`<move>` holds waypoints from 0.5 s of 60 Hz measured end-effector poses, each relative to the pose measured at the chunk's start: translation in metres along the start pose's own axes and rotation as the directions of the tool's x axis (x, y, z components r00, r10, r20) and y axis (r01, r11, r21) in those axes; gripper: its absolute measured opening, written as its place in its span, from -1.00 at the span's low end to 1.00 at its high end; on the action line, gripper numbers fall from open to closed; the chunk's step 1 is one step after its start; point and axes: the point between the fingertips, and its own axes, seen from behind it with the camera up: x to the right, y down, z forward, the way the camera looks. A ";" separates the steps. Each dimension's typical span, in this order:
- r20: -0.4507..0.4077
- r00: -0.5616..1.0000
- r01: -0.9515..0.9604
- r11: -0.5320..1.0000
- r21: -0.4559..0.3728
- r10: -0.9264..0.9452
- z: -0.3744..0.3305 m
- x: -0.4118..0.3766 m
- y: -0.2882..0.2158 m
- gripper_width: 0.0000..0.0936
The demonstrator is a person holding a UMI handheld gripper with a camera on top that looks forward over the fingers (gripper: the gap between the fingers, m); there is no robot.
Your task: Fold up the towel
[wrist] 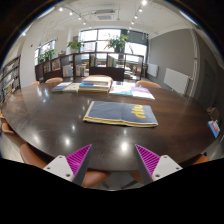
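While the tool [113, 160] hangs released, nothing between its pads, the folded towel [121, 112] lies flat on the desk [60, 125] just ahead, long axis crosswise.

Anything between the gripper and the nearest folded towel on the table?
Nothing visible. The gripper is open and holds nothing; only bare dark table lies between its fingers and the towel just ahead. More towels lie beyond it, out of the path.

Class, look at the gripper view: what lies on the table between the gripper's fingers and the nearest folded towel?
Nothing: in the gripper view, only bare dark table lies between the open gripper and the towel.
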 end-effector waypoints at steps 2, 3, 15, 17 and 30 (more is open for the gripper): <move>0.015 1.000 0.001 1.000 -0.003 -0.001 0.010 -0.012 -0.006 0.82; 0.022 1.000 0.001 1.000 -0.004 -0.001 0.016 -0.017 -0.009 0.81; 0.076 0.997 -0.010 0.999 -0.034 0.013 0.124 -0.101 -0.064 0.78; 0.079 0.997 -0.014 0.999 -0.039 0.018 0.140 -0.110 -0.070 0.78; 0.049 0.998 -0.025 0.998 -0.063 0.028 0.241 -0.129 -0.109 0.73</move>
